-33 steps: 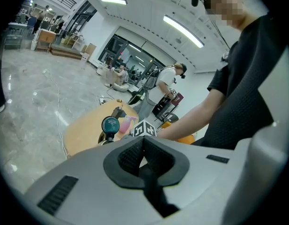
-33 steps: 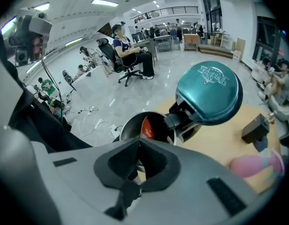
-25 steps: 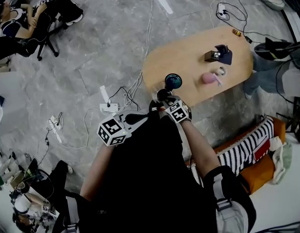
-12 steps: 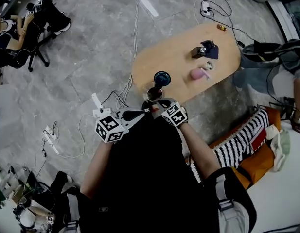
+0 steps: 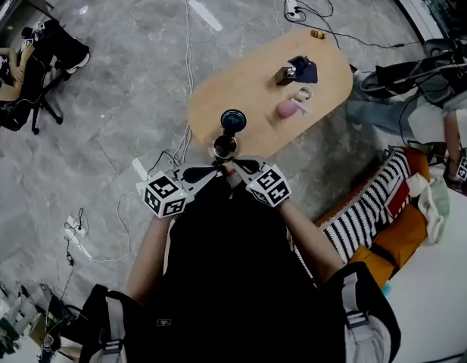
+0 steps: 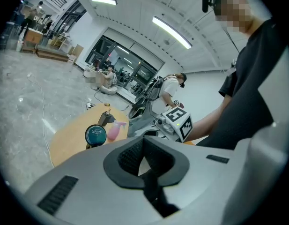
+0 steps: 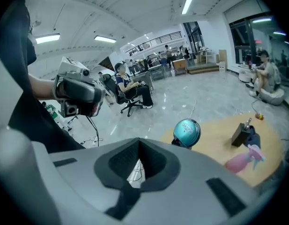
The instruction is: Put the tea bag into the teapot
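Both grippers are held close together in front of the person's body, at the near end of an oval wooden table (image 5: 252,82). The left gripper (image 5: 210,173) is pointed to the right and the right gripper (image 5: 239,166) to the left, so that their tips nearly meet. In each gripper's own view the dark pads are seen brought together, with nothing caught between them.

A dark, round, open-topped vessel, taken to be the teapot (image 5: 224,147), is set at the near edge of the table, just beyond the gripper tips and not touched by either. No tea bag can be made out in any view.

A teal round tin (image 5: 233,119) is placed just behind the teapot. Further along the table a pink spray bottle (image 5: 286,108) is noted, with a small ring-shaped item just beside it, and beyond these a dark box (image 5: 284,75) against a dark blue cloth (image 5: 304,69). Cables are seen trailing over the grey stone floor (image 5: 127,89) beside the table.
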### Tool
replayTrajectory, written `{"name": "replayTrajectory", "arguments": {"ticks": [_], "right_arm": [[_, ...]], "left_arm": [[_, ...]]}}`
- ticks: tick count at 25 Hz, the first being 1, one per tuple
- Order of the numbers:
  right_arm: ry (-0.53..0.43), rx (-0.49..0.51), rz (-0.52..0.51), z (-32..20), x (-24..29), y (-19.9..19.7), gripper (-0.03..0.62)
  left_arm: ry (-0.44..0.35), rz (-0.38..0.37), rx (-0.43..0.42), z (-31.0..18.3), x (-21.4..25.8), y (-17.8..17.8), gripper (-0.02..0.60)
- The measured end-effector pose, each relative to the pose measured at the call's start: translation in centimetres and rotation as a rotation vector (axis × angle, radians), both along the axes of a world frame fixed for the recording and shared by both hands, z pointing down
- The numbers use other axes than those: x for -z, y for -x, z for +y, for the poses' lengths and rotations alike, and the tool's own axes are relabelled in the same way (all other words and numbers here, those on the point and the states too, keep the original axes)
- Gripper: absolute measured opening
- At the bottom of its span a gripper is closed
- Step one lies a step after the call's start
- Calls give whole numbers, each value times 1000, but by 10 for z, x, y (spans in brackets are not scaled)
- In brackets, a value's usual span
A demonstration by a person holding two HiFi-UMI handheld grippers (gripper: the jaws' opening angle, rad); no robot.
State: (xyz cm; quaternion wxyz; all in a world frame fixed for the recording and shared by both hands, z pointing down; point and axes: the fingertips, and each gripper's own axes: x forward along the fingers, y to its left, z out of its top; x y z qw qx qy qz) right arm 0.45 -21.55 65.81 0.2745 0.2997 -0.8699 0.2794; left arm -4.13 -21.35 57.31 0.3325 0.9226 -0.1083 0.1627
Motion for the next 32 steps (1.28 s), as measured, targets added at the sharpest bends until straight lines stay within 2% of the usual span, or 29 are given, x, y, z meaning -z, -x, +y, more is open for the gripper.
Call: {"name": "replayTrajectory", "arguments": {"ticks": [4,16,32], "right_arm": [[-46,-29,-8,-4,23,-7,6],[-109,1,-15,-12,59,-2,5],[-143,39,-32,-12,81,9,5]], "left_arm": [[-9,5,-19,-4,2,-5,9],[-25,26,-75,-5,9,-19,9],[-42,34,-76,-14,13,-21,9]]}}
